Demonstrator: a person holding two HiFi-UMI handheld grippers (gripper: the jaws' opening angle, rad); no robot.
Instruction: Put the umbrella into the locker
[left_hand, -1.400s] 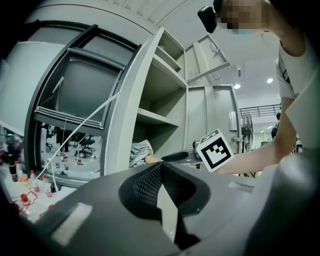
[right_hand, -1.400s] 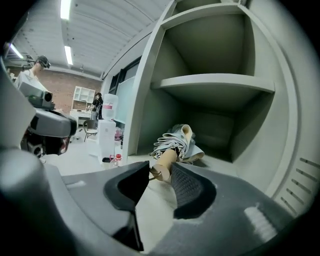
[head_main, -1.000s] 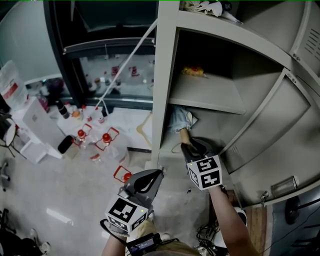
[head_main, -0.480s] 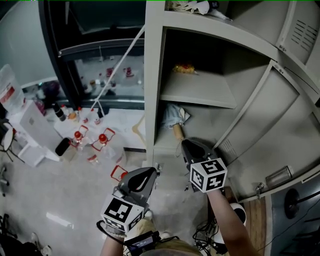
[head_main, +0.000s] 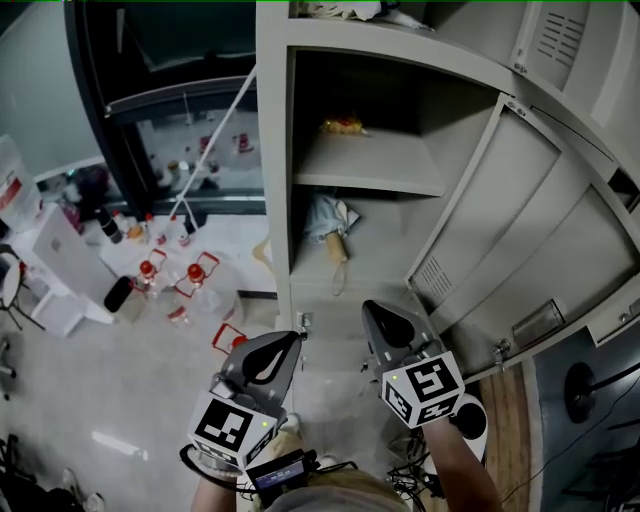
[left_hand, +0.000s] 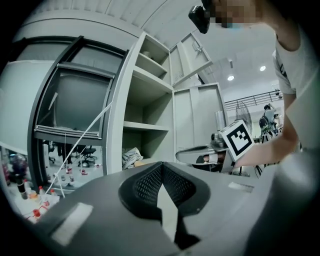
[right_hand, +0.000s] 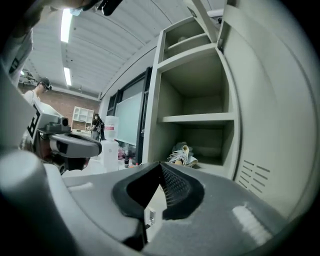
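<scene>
Starting nearest the person, the left gripper (head_main: 290, 342) has its jaws pressed together with nothing between them, and its own view shows the tips meeting in a closed seam. The right gripper (head_main: 375, 312) sits beside it. Its jaws have just been closing and now meet, also empty. Both are in front of the open locker (head_main: 275, 200), well apart from anything inside.

Beyond them, on the lower shelf (head_main: 385, 275), lies the umbrella (head_main: 328, 218) — a folded compact one. Its pale canopy is loosely bunched toward the back and its tan handle (head_main: 338, 248) points out toward the front edge. What looks like a thin cord trails from the handle. So the umbrella already rests inside the locker, and the task looks essentially done.

As for handling, it is probably light. The fabric is soft and would likely bunch or slide under the pads, and loose folds could snag on the shelf edge. The handle is the stiff part and the sensible place to grip — across its width, near where it meets the canopy.

Farther up, the upper shelf (head_main: 375, 165) carries a small yellow packet (head_main: 342, 126). The locker door (head_main: 520, 230) stands swung open to the right.
</scene>
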